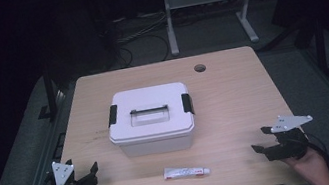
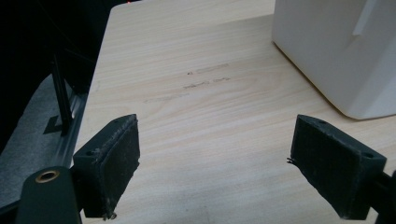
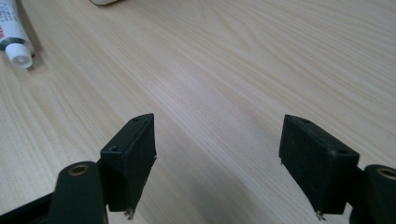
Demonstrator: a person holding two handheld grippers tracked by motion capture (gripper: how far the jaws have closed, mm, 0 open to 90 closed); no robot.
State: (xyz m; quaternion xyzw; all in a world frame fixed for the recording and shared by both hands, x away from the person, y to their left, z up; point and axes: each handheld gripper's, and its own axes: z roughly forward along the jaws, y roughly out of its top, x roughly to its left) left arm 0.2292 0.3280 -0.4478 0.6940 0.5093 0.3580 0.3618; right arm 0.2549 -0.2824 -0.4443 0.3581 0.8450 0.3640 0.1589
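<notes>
Both grippers rest low at my edge of the table [image 1: 234, 96], jaws spread wide and holding nothing: left gripper [image 1: 85, 177] at the near left corner, right gripper [image 1: 260, 140] at the near right. Tube [image 1: 186, 172] lies flat between them, ahead and to the left of my right gripper, white cap [image 3: 21, 59] pointing toward it. White lidded box [image 1: 150, 119] stands ahead and to the right of my left gripper, both black side latches apparently down. Risks as I judge them: the tube is slim and round, so a shallow or off-centre pinch could roll it away or squeeze paste out; reaching for a latch with jaws this wide could shove the box instead of freeing the lid
</notes>
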